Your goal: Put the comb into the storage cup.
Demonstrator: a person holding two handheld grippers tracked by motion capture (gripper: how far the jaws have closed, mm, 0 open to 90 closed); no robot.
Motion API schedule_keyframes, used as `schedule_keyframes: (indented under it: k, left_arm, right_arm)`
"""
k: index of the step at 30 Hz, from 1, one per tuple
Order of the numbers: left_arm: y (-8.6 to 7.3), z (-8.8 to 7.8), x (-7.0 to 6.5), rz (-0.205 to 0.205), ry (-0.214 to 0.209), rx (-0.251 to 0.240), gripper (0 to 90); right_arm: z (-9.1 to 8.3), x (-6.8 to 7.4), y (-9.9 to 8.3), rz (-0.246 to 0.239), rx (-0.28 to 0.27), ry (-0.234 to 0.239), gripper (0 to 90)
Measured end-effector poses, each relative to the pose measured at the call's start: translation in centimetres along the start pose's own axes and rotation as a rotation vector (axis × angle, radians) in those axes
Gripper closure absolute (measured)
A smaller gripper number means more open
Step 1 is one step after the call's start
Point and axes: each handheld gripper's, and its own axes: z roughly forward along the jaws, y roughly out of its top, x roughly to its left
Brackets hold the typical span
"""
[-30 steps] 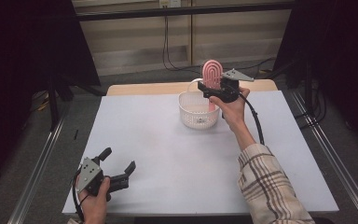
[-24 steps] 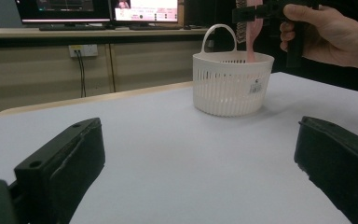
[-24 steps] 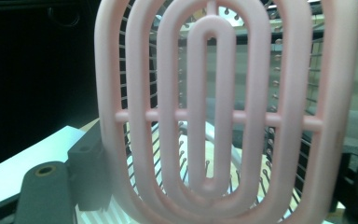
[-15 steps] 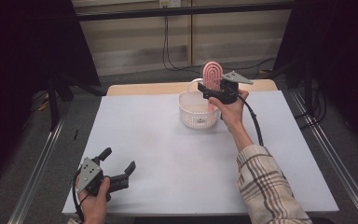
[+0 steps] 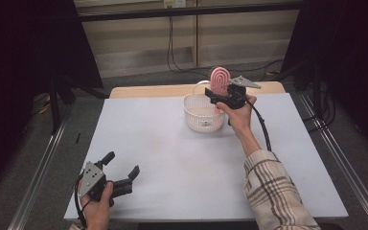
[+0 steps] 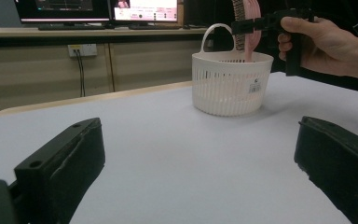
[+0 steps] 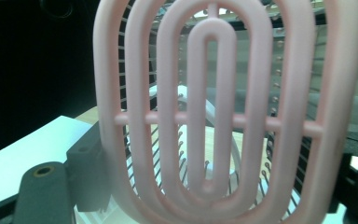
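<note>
White table [image 5: 172, 143], monitors [image 6: 98, 9] — wall socket [image 6: 82, 49]

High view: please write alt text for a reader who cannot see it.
The right gripper holds a pink vented hairbrush upright over a white slatted basket at the far side of a white table. The left gripper, jaws open and holding nothing, rests at the near left edge in the person's hand.

One pink hairbrush [image 5: 219, 80], one white basket [image 5: 202, 115], two tools: left tool [image 5: 122, 178], right tool [image 5: 212, 97].
</note>
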Motion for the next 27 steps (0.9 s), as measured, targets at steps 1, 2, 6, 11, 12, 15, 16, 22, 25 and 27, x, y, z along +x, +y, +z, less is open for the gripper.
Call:
schedule_keyframes:
  k: [1, 2, 6, 11, 12, 15, 16, 22, 25, 27]
  left_arm:
    - [0.0, 0.0, 0.0, -0.002, 0.000, -0.002, 1.8]
    - [0.0, 0.0, 0.0, -0.002, 0.000, -0.002, 1.8]
    - [0.0, 0.0, -0.1, 0.002, -0.001, -0.004, 1.8]
    - [0.0, 0.0, -0.1, 0.001, 0.000, -0.003, 1.8]
    - [0.0, 0.0, -0.1, 0.001, 0.000, -0.004, 1.8]
    - [0.0, 0.1, -0.1, -0.006, 0.000, -0.002, 1.8]
    - [0.0, 0.1, -0.1, -0.005, 0.000, -0.001, 1.8]
    - [0.0, 0.1, -0.1, -0.006, -0.002, -0.001, 1.8]
    - [0.0, 0.1, -0.1, 0.000, -0.007, 0.000, 1.8]
    - [0.0, 0.1, -0.1, -0.002, -0.006, -0.001, 1.8]
  right_arm:
    - [0.0, 0.0, 0.0, 0.003, -0.001, -0.001, 20.8]
    - [0.0, -0.1, 0.0, 0.011, 0.000, -0.002, 20.7]
    - [-0.1, -0.5, 0.1, 0.023, 0.004, -0.006, 19.9]
    - [-0.2, -0.9, 0.3, 0.023, 0.004, -0.025, 19.1]
    - [-0.2, -0.9, 0.3, 0.021, 0.004, -0.030, 18.9]
    - [-0.2, -1.2, 0.4, 0.024, 0.002, -0.036, 18.4]
    - [-0.3, -1.2, 0.4, 0.026, 0.001, -0.036, 18.2]
    - [-0.3, -1.6, 0.6, 0.019, 0.010, -0.041, 17.7]
    - [-0.1, -1.8, 0.7, 0.025, 0.020, -0.041, 17.8]
    - [0.1, -1.8, 0.8, 0.021, 0.025, -0.041, 17.9]
